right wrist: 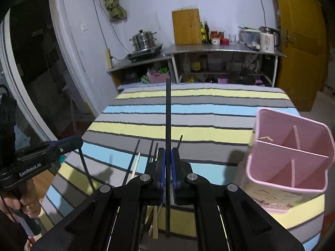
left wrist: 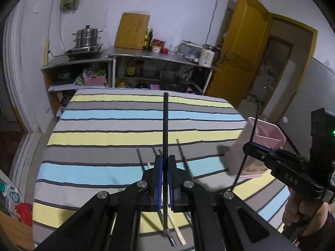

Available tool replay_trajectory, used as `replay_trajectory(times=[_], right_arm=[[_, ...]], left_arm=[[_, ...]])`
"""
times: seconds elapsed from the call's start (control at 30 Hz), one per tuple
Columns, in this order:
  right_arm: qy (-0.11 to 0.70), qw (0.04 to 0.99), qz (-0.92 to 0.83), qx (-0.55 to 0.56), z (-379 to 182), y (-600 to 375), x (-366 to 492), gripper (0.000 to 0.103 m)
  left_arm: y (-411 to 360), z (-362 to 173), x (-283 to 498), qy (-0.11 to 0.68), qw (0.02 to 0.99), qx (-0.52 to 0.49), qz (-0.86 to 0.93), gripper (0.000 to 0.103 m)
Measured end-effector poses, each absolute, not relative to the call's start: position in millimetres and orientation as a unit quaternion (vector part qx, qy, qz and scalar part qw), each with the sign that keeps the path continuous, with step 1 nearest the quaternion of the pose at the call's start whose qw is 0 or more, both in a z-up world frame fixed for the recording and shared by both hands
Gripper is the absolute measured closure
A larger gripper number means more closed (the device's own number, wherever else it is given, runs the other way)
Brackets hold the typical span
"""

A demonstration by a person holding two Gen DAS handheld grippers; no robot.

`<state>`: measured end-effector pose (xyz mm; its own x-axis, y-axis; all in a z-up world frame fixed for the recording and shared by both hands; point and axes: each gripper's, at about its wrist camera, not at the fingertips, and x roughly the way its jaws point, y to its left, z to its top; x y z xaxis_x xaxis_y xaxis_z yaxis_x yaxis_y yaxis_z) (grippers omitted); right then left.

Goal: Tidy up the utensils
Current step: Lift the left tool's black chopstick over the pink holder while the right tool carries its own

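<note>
In the left wrist view my left gripper (left wrist: 165, 159) is shut on a black chopstick (left wrist: 165, 121) that sticks up from its blue pads. To the right, my right gripper (left wrist: 251, 146) pinches another thin black chopstick (left wrist: 254, 125) in front of the pink utensil holder (left wrist: 272, 135). In the right wrist view my right gripper (right wrist: 168, 152) is shut on its black chopstick (right wrist: 168, 113). The left gripper (right wrist: 77, 141) at the left edge holds its chopstick (right wrist: 83, 163) tilted. The divided pink holder (right wrist: 293, 156) stands at the right. Several black chopsticks (right wrist: 132, 161) and a wooden one (right wrist: 136, 164) lie on the cloth.
The table wears a striped cloth (left wrist: 125, 125) of yellow, blue and grey. Beyond its far edge a steel counter (right wrist: 219, 49) carries a steamer pot (right wrist: 144, 39), a wooden board (right wrist: 186, 26) and a kettle (right wrist: 268, 39). A yellow door (left wrist: 240, 48) stands open at the right.
</note>
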<state>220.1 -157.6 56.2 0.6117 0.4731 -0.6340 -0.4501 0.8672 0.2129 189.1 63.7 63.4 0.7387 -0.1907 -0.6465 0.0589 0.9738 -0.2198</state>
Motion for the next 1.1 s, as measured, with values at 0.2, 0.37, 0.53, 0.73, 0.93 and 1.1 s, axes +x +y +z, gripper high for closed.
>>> replay_trajectory(times=[0.2, 0.37, 0.53, 0.73, 0.93, 1.1], right_arm=[[0.337, 0.907, 0.252, 0.026, 76.1, -177.8, 203.0, 0.098], [0.319, 0.915, 0.245, 0.036, 93.3, -192.2, 193.8, 0.098], [0.302, 0.922, 0.237, 0.048, 109.9, -212.8, 191.1, 0.098], [0.275, 0.935, 0.214, 0.067, 135.2, -247.5, 193.4, 0.098], [0.245, 0.949, 0.178, 0.084, 160.2, -283.7, 200.3, 0.098], [0.23, 0.956, 0.159, 0.089, 170.2, -300.9, 210.3, 0.098]], left_arm=[[46.4, 87.8, 174.8, 0.339, 0.933, -0.081, -0.088, 0.098], [29.6, 110.6, 173.8, 0.328, 0.935, -0.08, -0.109, 0.098], [7.2, 128.7, 187.2, 0.322, 0.935, -0.073, -0.131, 0.098], [-31.2, 155.4, 208.7, 0.307, 0.934, -0.066, -0.169, 0.098], [-66.8, 182.4, 232.5, 0.286, 0.935, -0.068, -0.199, 0.098], [-93.7, 191.0, 257.5, 0.276, 0.934, -0.073, -0.216, 0.098]])
